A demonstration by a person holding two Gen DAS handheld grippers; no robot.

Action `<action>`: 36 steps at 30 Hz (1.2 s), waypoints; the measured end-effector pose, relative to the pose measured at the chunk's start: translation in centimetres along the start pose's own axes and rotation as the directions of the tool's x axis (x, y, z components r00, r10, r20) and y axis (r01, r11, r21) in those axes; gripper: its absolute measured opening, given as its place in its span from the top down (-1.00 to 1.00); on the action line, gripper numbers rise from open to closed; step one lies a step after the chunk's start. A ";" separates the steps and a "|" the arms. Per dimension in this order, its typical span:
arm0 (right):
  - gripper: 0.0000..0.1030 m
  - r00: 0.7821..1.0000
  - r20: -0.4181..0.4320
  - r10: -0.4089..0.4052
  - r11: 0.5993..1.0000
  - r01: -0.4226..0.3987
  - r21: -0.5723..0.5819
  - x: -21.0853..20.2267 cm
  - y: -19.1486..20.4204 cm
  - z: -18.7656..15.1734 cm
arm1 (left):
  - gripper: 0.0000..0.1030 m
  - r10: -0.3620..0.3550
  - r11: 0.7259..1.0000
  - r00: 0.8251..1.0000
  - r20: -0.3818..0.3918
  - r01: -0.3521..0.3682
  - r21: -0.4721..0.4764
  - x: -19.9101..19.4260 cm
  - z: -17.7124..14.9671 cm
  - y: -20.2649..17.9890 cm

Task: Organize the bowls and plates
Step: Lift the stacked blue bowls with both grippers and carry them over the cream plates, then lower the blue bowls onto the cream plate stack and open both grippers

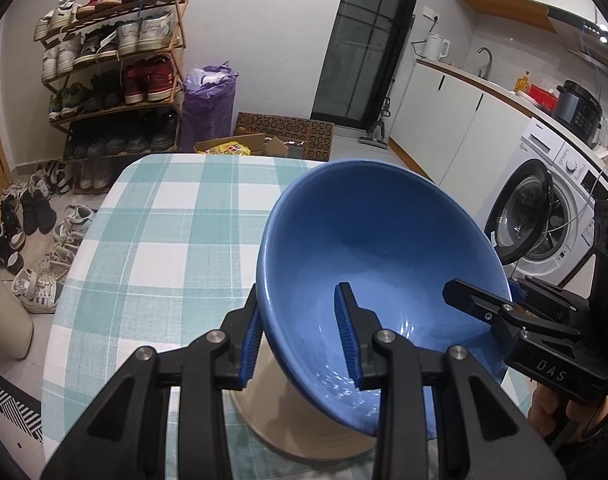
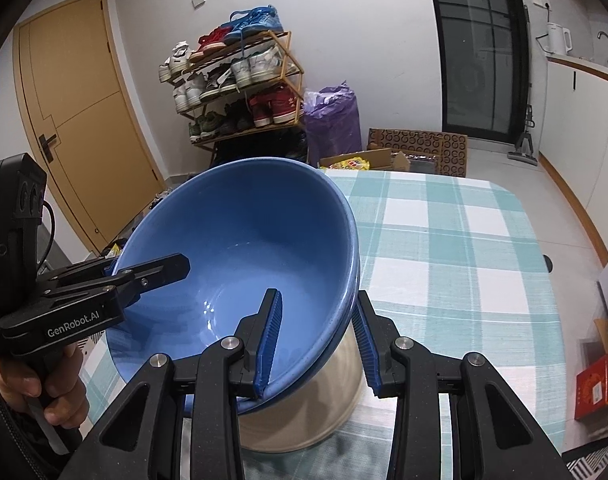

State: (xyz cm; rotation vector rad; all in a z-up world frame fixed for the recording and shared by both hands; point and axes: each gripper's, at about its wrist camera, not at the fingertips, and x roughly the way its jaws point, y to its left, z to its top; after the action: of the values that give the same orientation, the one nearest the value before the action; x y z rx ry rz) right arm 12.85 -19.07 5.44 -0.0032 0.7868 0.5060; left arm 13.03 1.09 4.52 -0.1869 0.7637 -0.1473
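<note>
"GenRobot.AI" marks the left gripper point(image 2: 142, 276), "DAS" the right gripper point(image 1: 500, 312); each straddles the bowl point(image 1: 384, 248) rim, partly open; grip unclear.

A bowl point(image 1: 368, 248) is seated on a cream base point(image 1: 272, 396) upon the table point(image 1: 164, 220). A shoe rack point(image 1: 112, 64) and cardboard boxes point(image 1: 264, 146) are placed behind the table, a washing machine point(image 1: 544, 208) to its right.

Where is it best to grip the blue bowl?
Grip the blue bowl at its thin rim, one finger inside and one outside, from opposite sides. The left gripper and right gripper straddle it so; the wide flared wall offers no other hold.
</note>
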 end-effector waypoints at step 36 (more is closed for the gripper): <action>0.30 0.995 -0.100 -0.006 1.000 0.007 0.009 5.9 -1.0 -1.5 | 0.36 0.031 0.998 0.996 -0.084 -0.035 -0.046 4.9 -2.0 2.3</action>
State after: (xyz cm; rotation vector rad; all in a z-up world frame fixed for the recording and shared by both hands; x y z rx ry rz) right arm 15.79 -17.64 0.21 -0.0221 0.8872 0.4991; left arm 15.27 2.12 -0.64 -0.2143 0.8529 -0.1063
